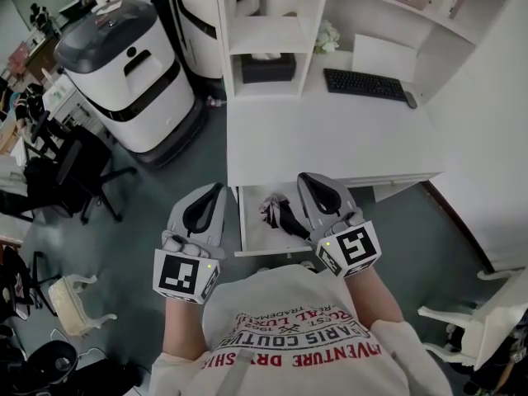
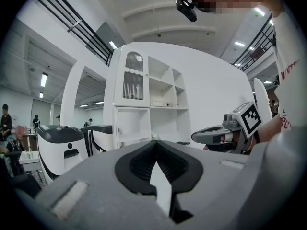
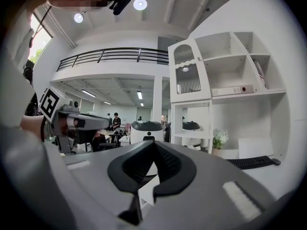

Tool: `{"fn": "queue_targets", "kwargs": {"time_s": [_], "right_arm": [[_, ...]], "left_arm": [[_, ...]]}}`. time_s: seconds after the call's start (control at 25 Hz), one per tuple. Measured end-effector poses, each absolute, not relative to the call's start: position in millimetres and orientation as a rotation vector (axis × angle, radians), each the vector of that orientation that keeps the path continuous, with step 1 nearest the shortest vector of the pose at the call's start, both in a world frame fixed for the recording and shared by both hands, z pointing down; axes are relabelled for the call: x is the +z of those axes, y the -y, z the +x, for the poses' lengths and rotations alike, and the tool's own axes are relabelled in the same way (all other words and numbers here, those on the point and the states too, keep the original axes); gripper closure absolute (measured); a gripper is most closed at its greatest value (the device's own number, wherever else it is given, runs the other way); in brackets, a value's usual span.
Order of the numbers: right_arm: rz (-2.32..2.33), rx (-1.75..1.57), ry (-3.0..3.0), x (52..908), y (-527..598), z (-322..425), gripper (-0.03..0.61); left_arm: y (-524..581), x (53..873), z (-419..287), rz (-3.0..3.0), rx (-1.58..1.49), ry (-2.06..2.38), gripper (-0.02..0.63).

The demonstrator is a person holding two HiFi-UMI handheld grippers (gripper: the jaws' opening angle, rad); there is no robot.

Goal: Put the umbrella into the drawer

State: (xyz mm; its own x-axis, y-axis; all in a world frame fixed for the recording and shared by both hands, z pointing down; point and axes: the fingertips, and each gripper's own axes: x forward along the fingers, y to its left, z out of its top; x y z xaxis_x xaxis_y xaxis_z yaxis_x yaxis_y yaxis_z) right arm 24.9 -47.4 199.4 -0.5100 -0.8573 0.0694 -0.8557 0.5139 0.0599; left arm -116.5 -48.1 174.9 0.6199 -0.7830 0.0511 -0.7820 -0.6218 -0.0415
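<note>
The left gripper (image 2: 155, 143) is seen with its jaws brought together, tips meeting, and nothing is held between them. The right gripper (image 3: 153, 145) is likewise closed tip to tip, with nothing in it. Both are held level and side by side by a person (image 1: 297, 341), and are pointed toward 12 o'clock in the head view.

The umbrella (image 1: 279, 211), dark and folded, is seen lying inside the drawer (image 1: 250, 236), between the two grippers. It lies at 3 o'clock of the left gripper and just at 9 o'clock of the right one. The right gripper's body overlaps the umbrella's right end in that view, and whether they touch cannot be told. The drawer is pulled out from under the desk (image 1: 330, 139), with its front edge toward the person.

Farther out, a keyboard (image 1: 364, 84) is placed near the back of the desk at 1 o'clock. A dark box (image 1: 267, 67) is set in a shelf unit (image 1: 272, 33) at 12 o'clock. A large white machine (image 1: 132, 73) is stood on the floor at 10 o'clock, and a black chair (image 1: 70, 172) is found at 9 o'clock.
</note>
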Motion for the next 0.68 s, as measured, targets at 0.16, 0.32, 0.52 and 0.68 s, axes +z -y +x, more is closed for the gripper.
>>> {"fn": "queue_targets", "kwargs": {"time_s": [0.16,0.32,0.52,0.68], "right_arm": [[1.529,0.023,2.646,206,47,24,0.578],[1.531,0.060,2.638,211,46,23,0.580],[1.543,0.073,2.641,210,46,27,0.578],[1.542,0.073,2.627,212,46,29,0.580]], "left_arm": [[45,176,-122,-2.809,-0.114,-1.366,0.611],[45,175,-128,-2.791,-0.115,-1.395,0.611],[47,176,-127,-2.791,-0.125,-1.392,0.611],[46,179,-125,-2.816,-0.106,-1.384,0.611]]}}
